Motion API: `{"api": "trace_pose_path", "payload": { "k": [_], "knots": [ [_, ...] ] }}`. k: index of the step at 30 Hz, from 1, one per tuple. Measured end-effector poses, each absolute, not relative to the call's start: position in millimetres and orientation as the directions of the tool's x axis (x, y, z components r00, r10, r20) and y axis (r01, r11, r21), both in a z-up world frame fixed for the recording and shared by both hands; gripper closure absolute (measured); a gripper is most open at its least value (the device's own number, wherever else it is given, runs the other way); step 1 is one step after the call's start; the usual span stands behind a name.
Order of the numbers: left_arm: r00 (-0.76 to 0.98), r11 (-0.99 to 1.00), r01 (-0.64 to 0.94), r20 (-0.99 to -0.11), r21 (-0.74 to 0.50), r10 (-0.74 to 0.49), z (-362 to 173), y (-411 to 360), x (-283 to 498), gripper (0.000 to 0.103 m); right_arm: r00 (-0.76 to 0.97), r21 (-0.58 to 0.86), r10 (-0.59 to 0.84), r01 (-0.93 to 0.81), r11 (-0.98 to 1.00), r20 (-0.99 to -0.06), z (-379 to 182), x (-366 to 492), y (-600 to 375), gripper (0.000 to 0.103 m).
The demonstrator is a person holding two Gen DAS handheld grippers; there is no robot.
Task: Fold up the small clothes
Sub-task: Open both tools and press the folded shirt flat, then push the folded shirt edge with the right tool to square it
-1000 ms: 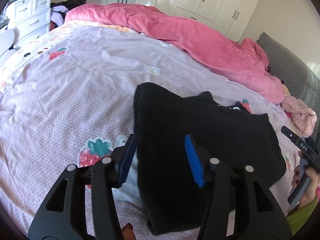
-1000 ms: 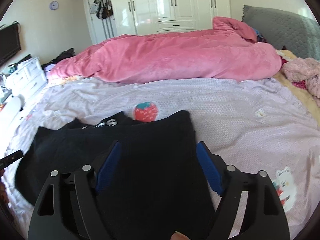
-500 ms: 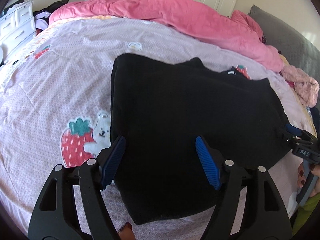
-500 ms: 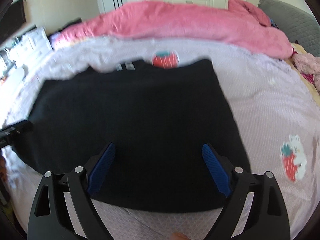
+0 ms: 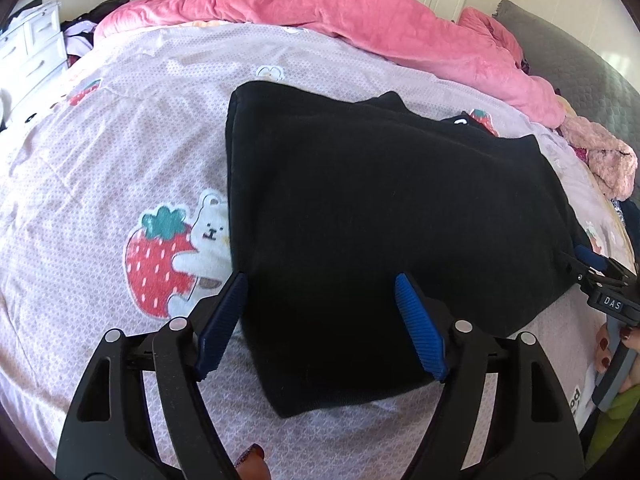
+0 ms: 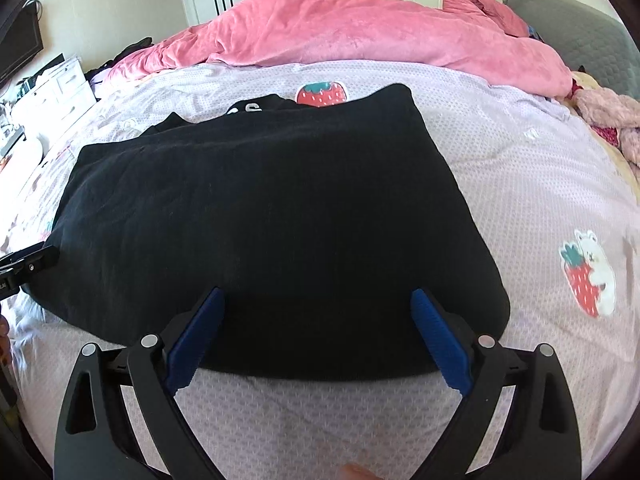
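Note:
A black garment point(image 5: 380, 216) lies folded over on the lilac bed sheet point(image 5: 100, 152), its near edge toward me. My left gripper point(image 5: 320, 300) hovers over the garment's near left corner, jaws opening, blue pads apart and pressing on nothing. In the right wrist view the same black garment point(image 6: 264, 216) spreads wide, white lettering peeking out at its far edge. My right gripper point(image 6: 318, 312) stands over its near hem, jaws still widening, the cloth below them but not gripped. Each gripper shows at the edge of the other's view.
A rumpled pink duvet point(image 5: 360, 20) lies across the far side of the bed, with grey pillows point(image 6: 572, 28) and a pink fluffy item point(image 5: 604, 160) at the right. White drawers point(image 5: 32, 52) stand at the left and wardrobes at the back. Strawberry prints dot the sheet.
Both grippers have opened wider and sunk toward the bed. The black garment, raised and bunched a second ago, now lies flat and spread on the sheet, free of both grippers.

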State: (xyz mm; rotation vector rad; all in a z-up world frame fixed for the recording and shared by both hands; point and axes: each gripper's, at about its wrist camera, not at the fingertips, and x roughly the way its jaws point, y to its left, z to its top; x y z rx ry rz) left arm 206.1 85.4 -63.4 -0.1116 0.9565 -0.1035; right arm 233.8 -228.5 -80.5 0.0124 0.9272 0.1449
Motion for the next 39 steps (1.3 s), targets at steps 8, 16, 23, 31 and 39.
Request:
{"api": "trace_pose_path", "payload": {
  "k": [8,16,23,31,39],
  "knots": [
    [0.612,0.985,0.000,-0.780,-0.170,-0.135,-46.1,100.1,192.8,0.027,0.600,0.099,0.141,-0.104,0.990,-0.787,-76.8,222.2,-229.6,0.009],
    [0.642,0.979,0.016,-0.749,-0.203,-0.166,-21.9,106.7,183.7,0.027,0.632,0.220,0.245,-0.120,0.968,-0.735,-60.4,193.8,-227.6,0.007],
    [0.678,0.980,0.026,-0.717,-0.197,-0.162,-2.5,113.4,174.7,0.018,0.675,0.189,0.262,-0.182,0.965,-0.690,-44.3,167.4,-202.7,0.005],
    [0.693,0.978,-0.007,-0.706,-0.211,-0.148,2.5,130.7,176.8,0.010,0.666,0.123,0.266,-0.254,0.959,-0.697,-46.0,158.3,-162.8,0.005],
    [0.698,0.971,-0.074,-0.707,-0.227,-0.112,0.7,156.6,180.8,0.010,0.644,0.079,0.290,-0.335,0.939,-0.708,-48.5,154.5,-114.2,0.005]
  ]
}}
